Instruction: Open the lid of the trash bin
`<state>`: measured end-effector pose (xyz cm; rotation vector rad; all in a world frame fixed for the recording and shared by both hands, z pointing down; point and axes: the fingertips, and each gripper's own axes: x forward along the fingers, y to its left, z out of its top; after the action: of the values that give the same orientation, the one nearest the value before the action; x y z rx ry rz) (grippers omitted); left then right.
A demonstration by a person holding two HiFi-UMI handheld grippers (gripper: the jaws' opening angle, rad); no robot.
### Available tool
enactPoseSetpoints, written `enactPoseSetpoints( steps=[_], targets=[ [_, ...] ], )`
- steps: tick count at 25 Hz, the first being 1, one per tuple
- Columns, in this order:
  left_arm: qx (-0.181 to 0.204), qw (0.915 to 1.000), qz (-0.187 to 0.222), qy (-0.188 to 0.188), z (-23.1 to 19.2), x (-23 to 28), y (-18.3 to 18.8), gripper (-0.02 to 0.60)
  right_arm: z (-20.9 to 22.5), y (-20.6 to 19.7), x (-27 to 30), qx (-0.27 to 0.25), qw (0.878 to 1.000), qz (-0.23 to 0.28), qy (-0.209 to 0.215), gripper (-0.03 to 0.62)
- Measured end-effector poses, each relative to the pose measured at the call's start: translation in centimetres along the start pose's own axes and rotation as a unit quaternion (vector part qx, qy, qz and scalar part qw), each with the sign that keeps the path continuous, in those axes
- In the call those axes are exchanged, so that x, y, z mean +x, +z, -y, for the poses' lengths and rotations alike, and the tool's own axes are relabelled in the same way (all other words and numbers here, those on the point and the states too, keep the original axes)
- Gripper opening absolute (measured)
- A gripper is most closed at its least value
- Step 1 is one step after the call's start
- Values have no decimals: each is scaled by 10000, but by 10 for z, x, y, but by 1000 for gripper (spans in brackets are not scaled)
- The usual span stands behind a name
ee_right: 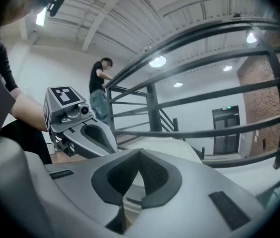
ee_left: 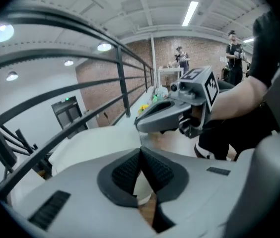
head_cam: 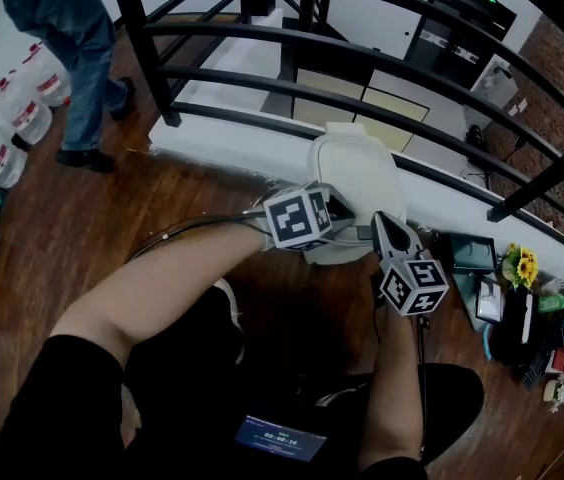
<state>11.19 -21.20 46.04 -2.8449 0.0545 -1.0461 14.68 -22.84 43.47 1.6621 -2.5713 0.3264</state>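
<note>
The bin (head_cam: pixel 354 173) is backed closely by the black railing (head_cam: pixel 146 48), so the room behind it is barred. Open wooden floor (head_cam: pixel 82 218) is left free on its left, as far as a person (head_cam: pixel 72 38) and water bottles (head_cam: pixel 17 118) standing well apart. On its right the floor is crowded with clutter (head_cam: pixel 522 298). The near side is taken up by the left tongs (ee_left: pixel 141 155) and the right tongs (ee_right: pixel 140 157), set close together.

Head camera steeply downward; both gripper cameras low, close, on shared trash bin lid (head_cam: pixel 354 168).
</note>
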Motion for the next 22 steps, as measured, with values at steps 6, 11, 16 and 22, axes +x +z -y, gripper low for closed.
enactPoseSetpoints(
  steps=[6, 11, 16, 22],
  targets=[
    [-708, 9715, 2207, 490, 55, -77, 88, 35, -59, 62, -55, -164, 9958, 845, 322, 11],
    [-1016, 9460, 2900, 1030, 114, -131, 121, 35, -109, 99, -122, -497, 9906, 1096, 646, 11],
    [-1203, 9296, 3137, 1516, 156, -170, 121, 35, -151, 126, -169, -681, 9838, 1373, 933, 11],
    [-1470, 9070, 3461, 1897, 180, -190, 101, 35, -176, 116, -195, -717, 9817, 1376, 1107, 11]
  ],
)
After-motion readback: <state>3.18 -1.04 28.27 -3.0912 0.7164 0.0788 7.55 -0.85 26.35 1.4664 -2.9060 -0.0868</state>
